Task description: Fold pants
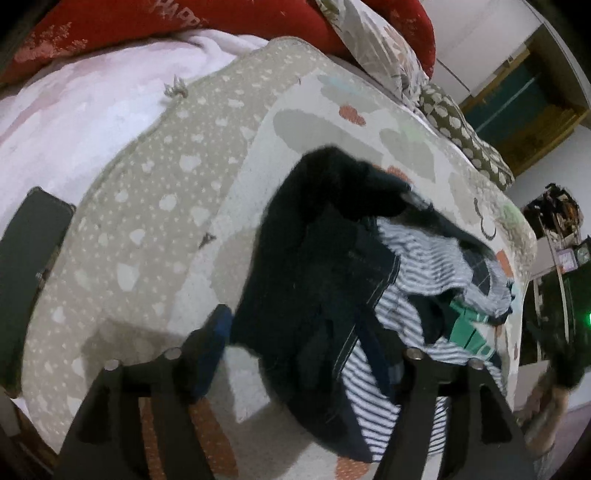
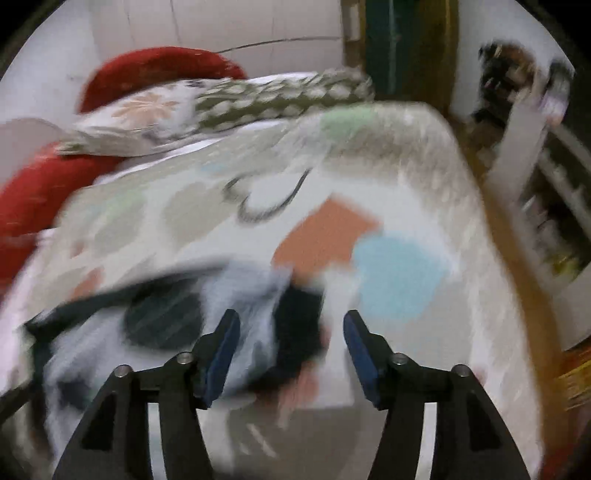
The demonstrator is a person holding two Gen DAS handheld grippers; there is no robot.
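Dark navy pants [image 1: 314, 280] lie crumpled on the patterned bedspread [image 1: 155, 229], on top of a pile with striped clothing [image 1: 424, 273]. My left gripper [image 1: 306, 343] is open just above the near end of the pants; its right finger is hidden behind the fabric. In the blurred right wrist view the clothes pile [image 2: 177, 317] lies at lower left, and my right gripper [image 2: 291, 350] is open and empty over the pile's right edge and the bedspread [image 2: 406, 332].
Red pillows [image 1: 184, 18] and patterned pillows [image 1: 384, 48] lie at the bed's head, a white blanket [image 1: 74, 118] at the left. A dark flat object [image 1: 26, 266] sits at the left edge. The bed's edge and shelves [image 2: 546, 206] are to the right.
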